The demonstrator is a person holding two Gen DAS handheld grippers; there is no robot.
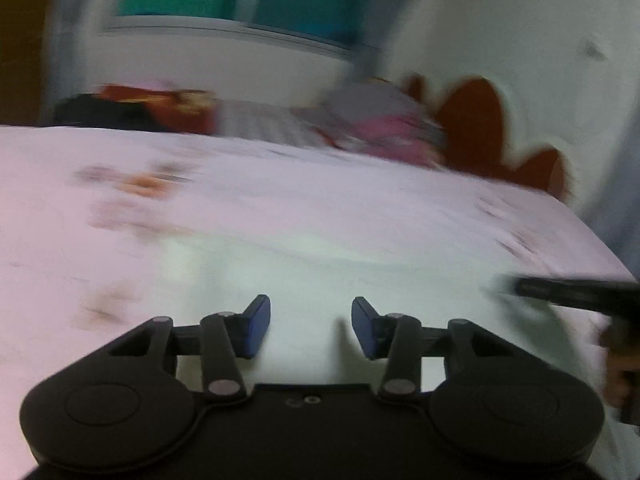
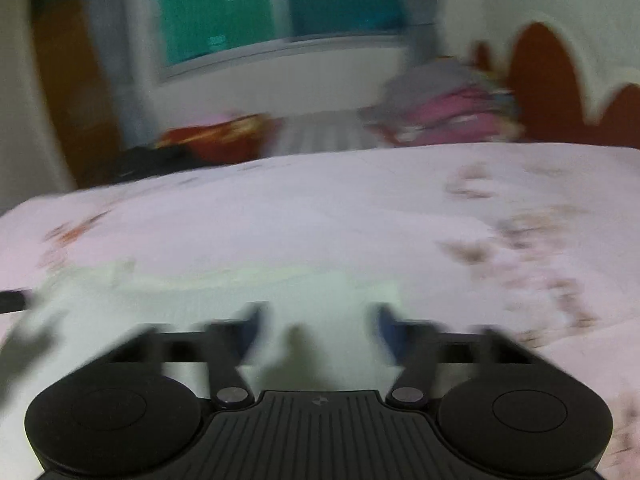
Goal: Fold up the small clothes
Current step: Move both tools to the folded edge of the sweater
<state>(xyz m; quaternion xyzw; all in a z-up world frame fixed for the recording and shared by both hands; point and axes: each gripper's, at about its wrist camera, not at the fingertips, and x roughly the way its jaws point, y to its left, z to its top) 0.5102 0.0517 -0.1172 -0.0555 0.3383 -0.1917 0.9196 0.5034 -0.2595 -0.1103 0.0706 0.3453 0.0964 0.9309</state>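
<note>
On the near part of the bed (image 1: 280,208), a pale white-green garment (image 1: 304,264) lies flat on the pink flower-print sheet, and both claws hover just above it. Seen from the left wrist, the left claw (image 1: 311,326) has its blue pads (image 1: 256,326) standing apart with only the cloth's surface showing in the gap between them; nothing is gripped. To the right in that same view, the dark arm of the right claw (image 1: 576,294) reaches in over the garment's right edge.

From the right wrist the picture is smeared, yet the right claw (image 2: 316,330) can be seen with its fingers parted and the pale garment (image 2: 224,296) beneath and ahead of them, not pinched. The cloth's far edge looks slightly rumpled.

Farther back, at the far side of the bed, sits a heap of grey and pink clothes (image 2: 448,100) on the right, beside a red-brown scalloped headboard (image 2: 540,80). A red bundle (image 2: 224,136) lies to the left, and a window (image 2: 276,4) with teal panes fills the far wall.
</note>
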